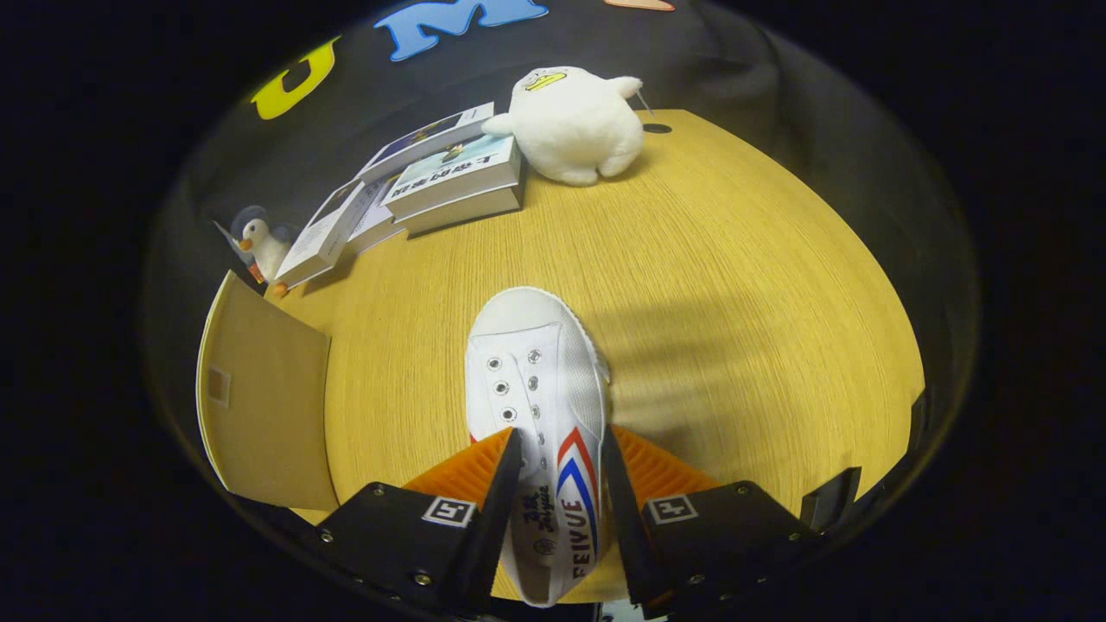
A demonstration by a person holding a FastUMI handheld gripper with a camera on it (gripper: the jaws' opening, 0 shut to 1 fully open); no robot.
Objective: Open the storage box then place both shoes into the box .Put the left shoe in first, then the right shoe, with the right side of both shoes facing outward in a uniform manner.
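A white canvas shoe (536,380) with red and blue stripes on its side sits between the two fingers of my gripper (562,449), toe pointing away from me over the wooden table (734,285). Both fingers press on the shoe's sides near the heel part, and the shoe appears lifted off the table. To the left of the fingers stands a tan flat panel (259,397), which looks like the opened lid or wall of the storage box.
At the far side of the table lie a stack of books (432,181) and a white plush duck (575,125). A small penguin toy (259,242) stands beyond the tan panel. A dark part (829,497) sits at the table's near right edge.
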